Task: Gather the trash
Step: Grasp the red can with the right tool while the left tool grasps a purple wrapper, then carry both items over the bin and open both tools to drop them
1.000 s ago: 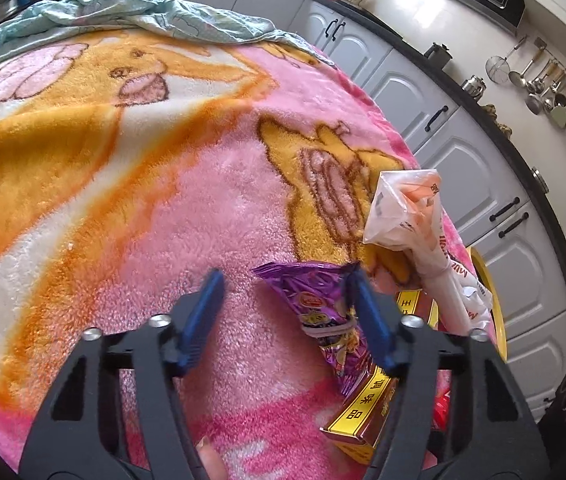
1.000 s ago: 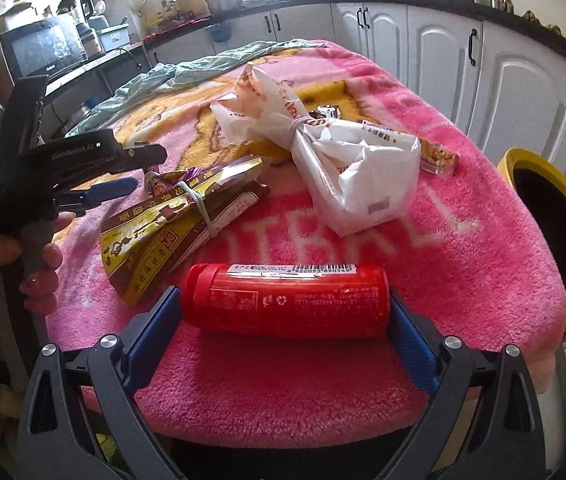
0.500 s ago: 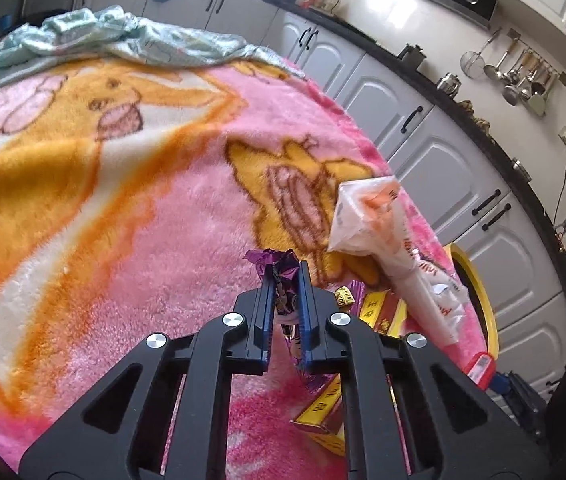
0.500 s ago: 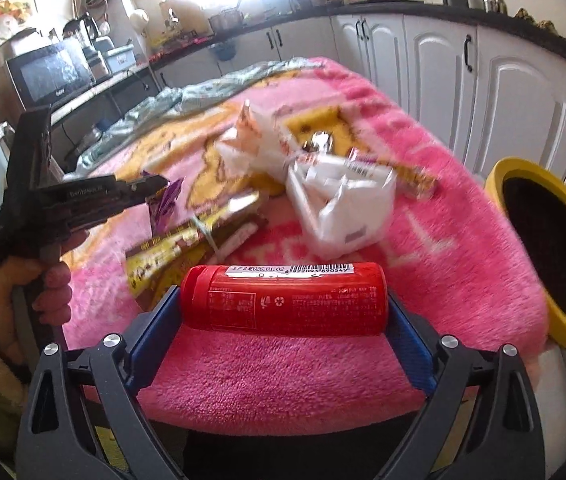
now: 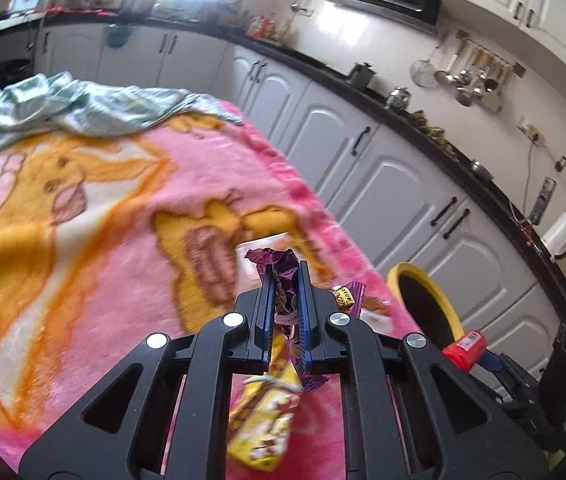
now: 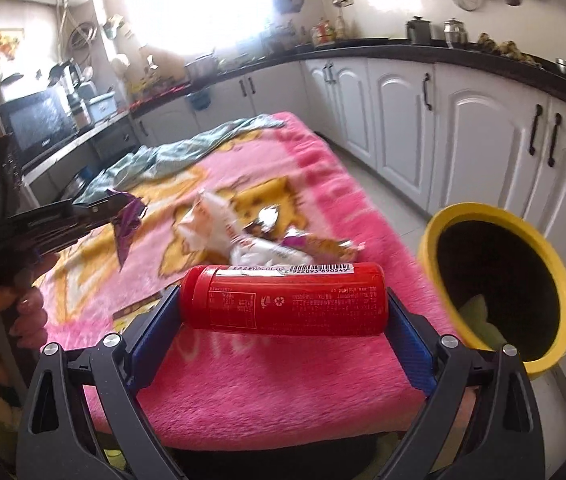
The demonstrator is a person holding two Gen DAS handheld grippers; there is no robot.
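My left gripper (image 5: 285, 276) is shut on a purple snack wrapper (image 5: 279, 264), lifted off the pink blanket; yellow packets (image 5: 263, 420) tied to it hang below. It also shows in the right wrist view (image 6: 127, 216). My right gripper (image 6: 283, 320) is shut on a red canister (image 6: 283, 300), held lengthwise between the blue pads above the blanket's near edge. A yellow-rimmed bin (image 6: 499, 288) with a dark inside stands to the right of the canister, and shows in the left wrist view (image 5: 423, 304). A white plastic bag (image 6: 219, 224) and other wrappers (image 6: 315, 244) lie on the blanket.
The pink and orange blanket (image 5: 83, 220) covers the table. A pale green cloth (image 5: 63, 104) lies bunched at its far end. White kitchen cabinets (image 6: 463, 128) run along the right side, with floor between them and the table.
My left gripper closed on the purple wrapper and lifted it with the yellow packets off the blanket. My right gripper rose with the red canister and moved nearer the yellow bin.
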